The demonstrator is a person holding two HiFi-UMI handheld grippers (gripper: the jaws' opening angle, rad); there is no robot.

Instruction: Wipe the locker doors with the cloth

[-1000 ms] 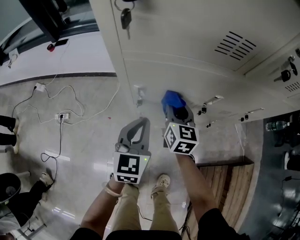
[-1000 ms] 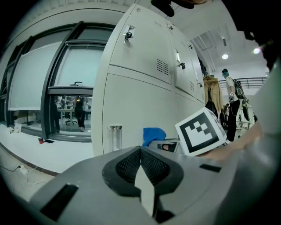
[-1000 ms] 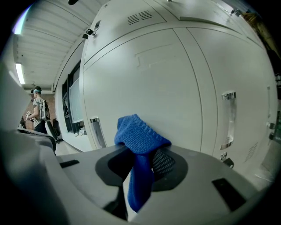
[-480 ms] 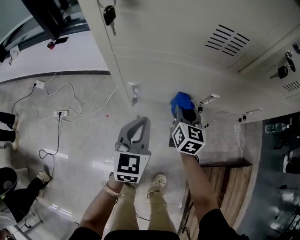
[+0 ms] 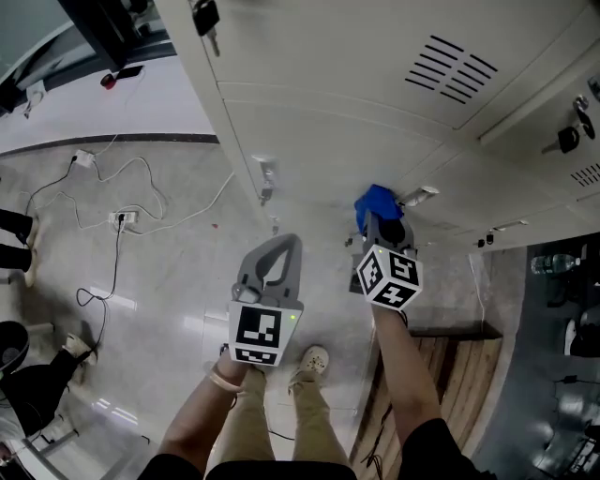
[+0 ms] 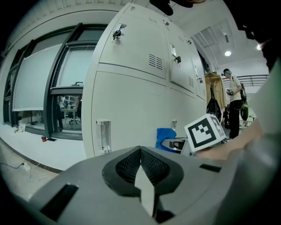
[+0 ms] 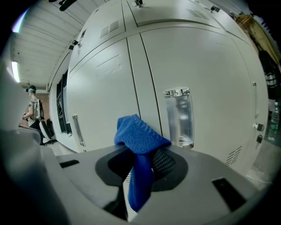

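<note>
Cream locker doors (image 5: 319, 103) fill the top of the head view. A blue cloth (image 5: 377, 202) is pinched in my right gripper (image 5: 381, 217), which is shut on it and holds it against the lower door near a recessed handle (image 5: 420, 197). The right gripper view shows the cloth (image 7: 139, 139) draped over the jaws in front of a lower door (image 7: 206, 79) and its handle (image 7: 179, 116). My left gripper (image 5: 284, 246) hangs shut and empty to the left, short of the lockers. In the left gripper view its shut tips (image 6: 140, 153) face a door (image 6: 131, 101), with the cloth (image 6: 165, 133) at the right.
White cables and a power strip (image 5: 122, 220) lie on the floor at the left. A key (image 5: 204, 19) hangs from an upper lock. A wooden bench (image 5: 450, 375) stands at the right. People stand nearby (image 5: 28, 394), one (image 6: 232, 99) further along the lockers.
My right gripper has slid to the right along the lower locker door with the blue cloth. The left gripper has stayed where it was.
</note>
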